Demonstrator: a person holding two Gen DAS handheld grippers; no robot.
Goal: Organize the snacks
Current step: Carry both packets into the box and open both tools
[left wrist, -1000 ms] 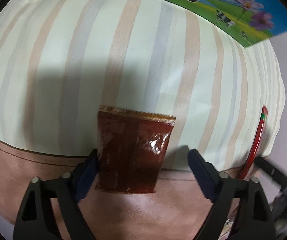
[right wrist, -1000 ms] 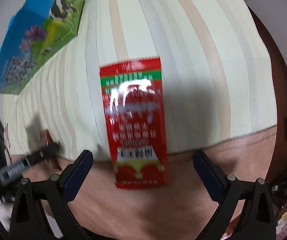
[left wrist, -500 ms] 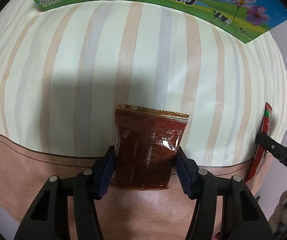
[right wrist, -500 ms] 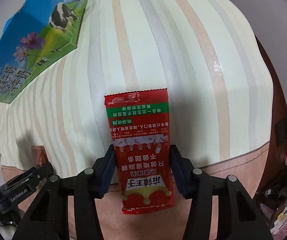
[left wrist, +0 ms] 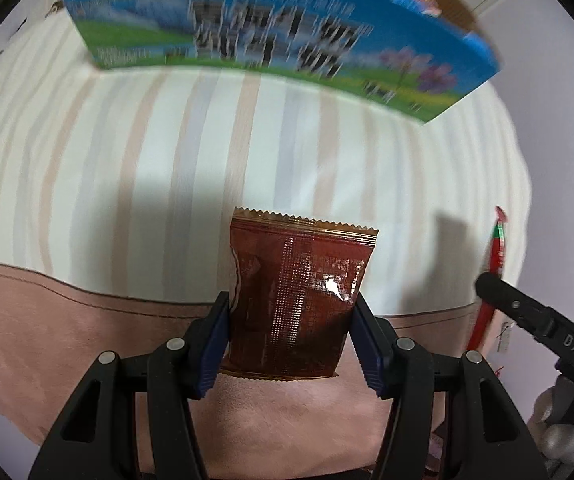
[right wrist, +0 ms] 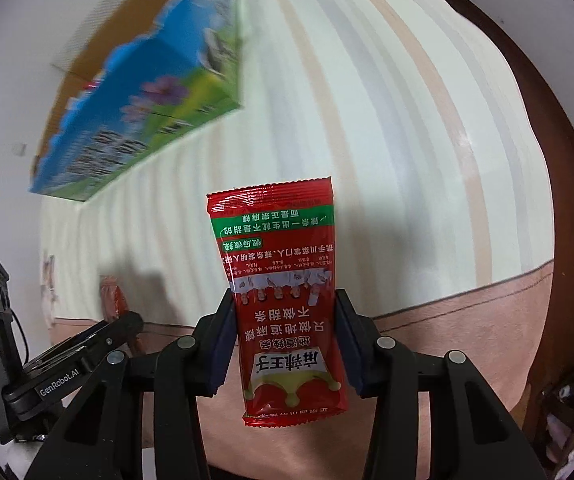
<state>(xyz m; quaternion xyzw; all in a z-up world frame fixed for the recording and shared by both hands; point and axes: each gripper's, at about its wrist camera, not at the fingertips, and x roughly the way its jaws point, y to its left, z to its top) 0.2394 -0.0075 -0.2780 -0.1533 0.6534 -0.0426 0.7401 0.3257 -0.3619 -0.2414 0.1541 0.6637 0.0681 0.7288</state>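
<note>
Left gripper (left wrist: 291, 332) is being kept clamped on brown packet (left wrist: 299, 296) | right gripper (right wrist: 283, 340) is being kept clamped on red packet (right wrist: 283, 292) | blue box (left wrist: 271, 40) is being viewed beyond.

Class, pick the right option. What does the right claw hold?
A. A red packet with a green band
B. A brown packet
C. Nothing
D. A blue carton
A: the right claw is shut on the red packet, its two pads pressing the packet's sides.
</note>
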